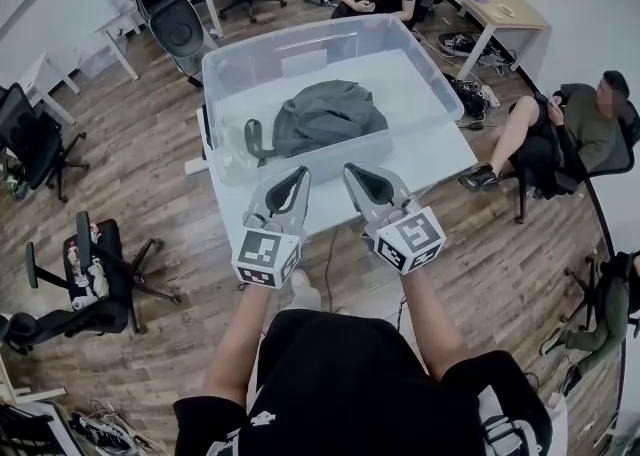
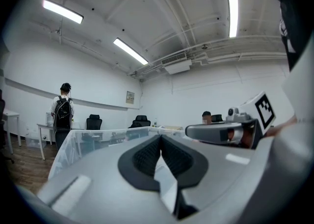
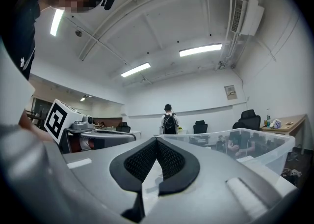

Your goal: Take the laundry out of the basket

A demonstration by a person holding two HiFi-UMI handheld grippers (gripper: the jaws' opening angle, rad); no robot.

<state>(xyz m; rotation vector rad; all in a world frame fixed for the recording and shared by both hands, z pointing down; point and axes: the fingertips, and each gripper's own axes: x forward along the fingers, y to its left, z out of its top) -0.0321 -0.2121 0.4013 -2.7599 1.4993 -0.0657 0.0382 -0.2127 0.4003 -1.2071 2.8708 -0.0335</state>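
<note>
The room is a large office with white walls (image 2: pixel 196 95), long strip lights (image 2: pixel 130 51) on a white ceiling, and a floor (image 1: pixel 150 154) of brown wood-grain planks. Black wheeled office chairs (image 1: pixel 100 274) stand scattered over it. A pale wooden desk (image 1: pixel 495 2) sits at the far side, with seated people (image 1: pixel 570 129) near it, and a person with a backpack (image 2: pixel 63 112) stands by the far wall.

In the middle stands a table (image 1: pixel 445 159), white, rectangular and smooth-topped. On it rests the basket (image 1: pixel 235 59), a deep rectangular tub of clear, slightly cloudy plastic with rounded corners and a thick rim. It covers most of the tabletop. Inside, on the basket's bottom and nearer its front wall, lies the laundry (image 1: pixel 325 114). It is one dark grey garment, soft and matte, crumpled into a low rounded heap with shallow folds. A dark strip shows through the front wall beside it, and whether it is part of the garment cannot be told.

The left gripper (image 1: pixel 300 174) and the right gripper (image 1: pixel 352 170) are held side by side just outside that front wall, over the table's near edge, tips toward the basket and slightly apart from each other. Each is a smooth grey moulded shell tapering to black ribbed pads, and each carries a white cube with black square markers. On both, the pads are pressed together with nothing between them.
</note>
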